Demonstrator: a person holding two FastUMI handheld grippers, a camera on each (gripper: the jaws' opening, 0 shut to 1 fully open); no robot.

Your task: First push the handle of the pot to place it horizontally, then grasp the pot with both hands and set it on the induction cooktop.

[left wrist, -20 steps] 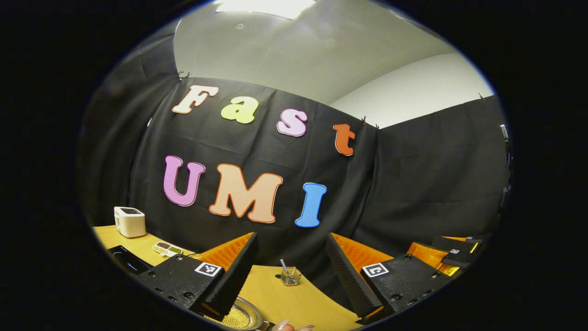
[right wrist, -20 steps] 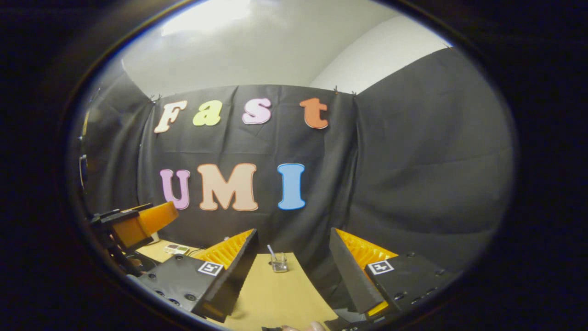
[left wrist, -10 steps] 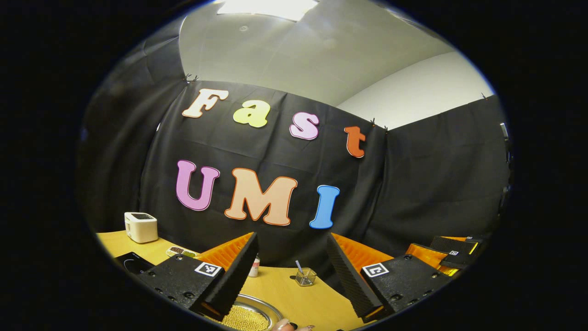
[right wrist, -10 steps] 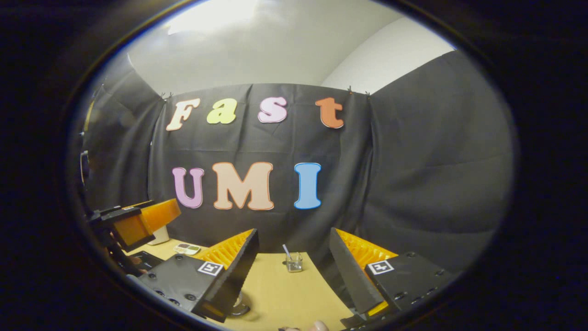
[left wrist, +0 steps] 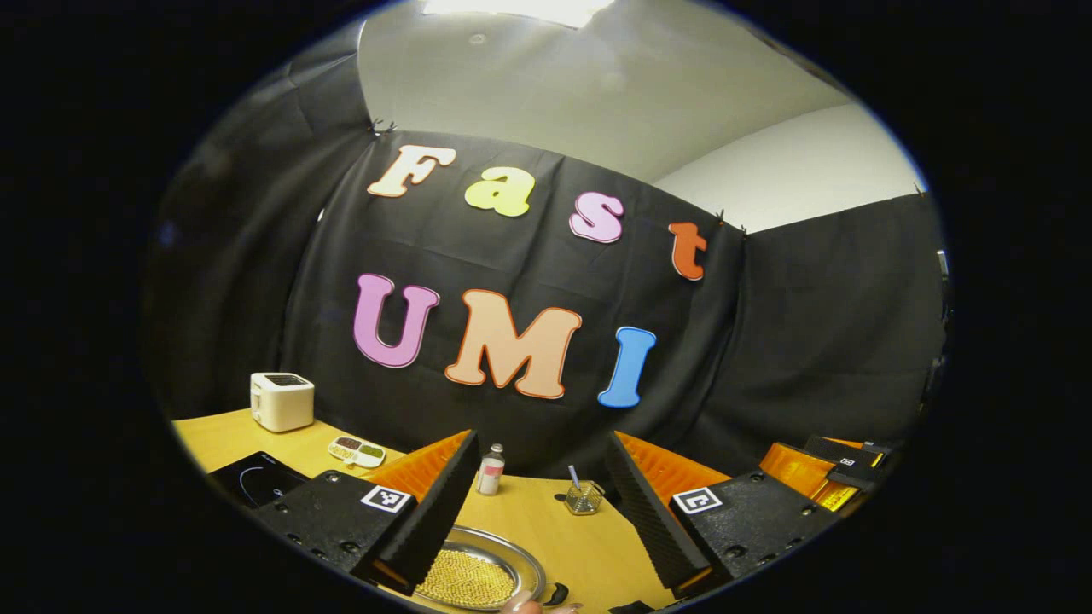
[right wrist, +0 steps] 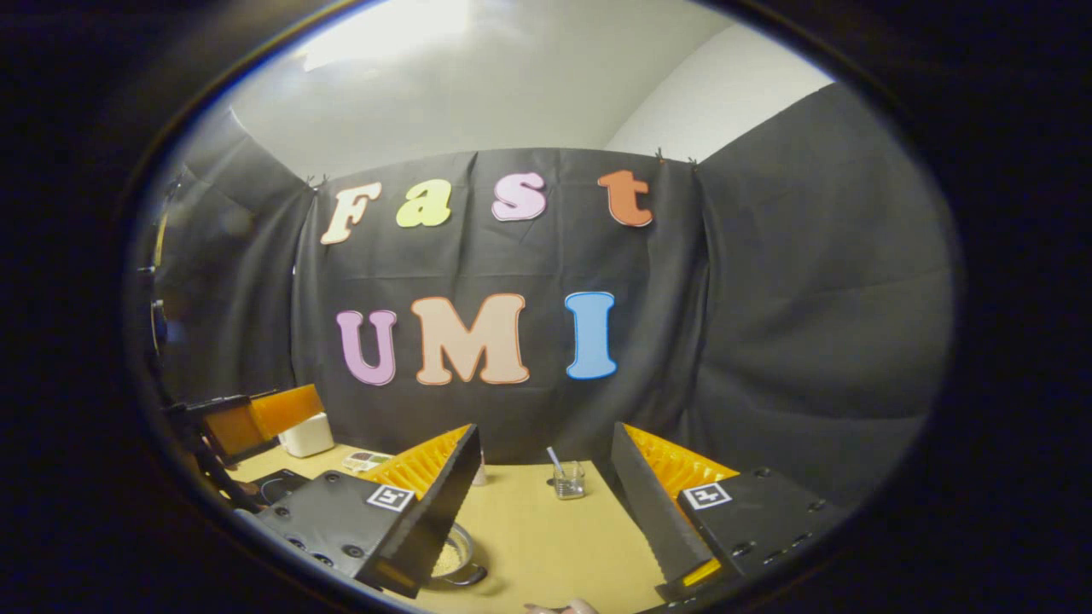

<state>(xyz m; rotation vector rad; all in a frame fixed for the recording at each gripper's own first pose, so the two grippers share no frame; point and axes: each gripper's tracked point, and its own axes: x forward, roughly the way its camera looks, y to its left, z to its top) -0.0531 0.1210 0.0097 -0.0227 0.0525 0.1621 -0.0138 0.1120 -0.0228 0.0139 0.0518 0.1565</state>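
The pot (left wrist: 478, 576) is a shallow silver pan holding golden grains; it sits on the yellow table just beyond my left gripper (left wrist: 542, 439), partly hidden by that gripper's left finger. A dark stub (left wrist: 554, 593) at its right rim may be the handle. The black induction cooktop (left wrist: 256, 477) lies at the far left. My left gripper is open and holds nothing. In the right gripper view the pot (right wrist: 456, 558) peeks out beside the left finger of my right gripper (right wrist: 544, 431), which is also open and holds nothing. The cooktop (right wrist: 277, 488) lies left of it.
A white box-shaped appliance (left wrist: 281, 401) stands behind the cooktop, with a small divided dish (left wrist: 358, 449) beside it. A small bottle (left wrist: 490, 469) and a glass with a straw (left wrist: 583, 496) stand near the back wall. A person's fingertips (right wrist: 563, 607) show at the bottom edge.
Both views have tipped downward and shifted, so more of the table shows. The pot, cooktop and bottle have come further into sight. Both grippers stayed open.
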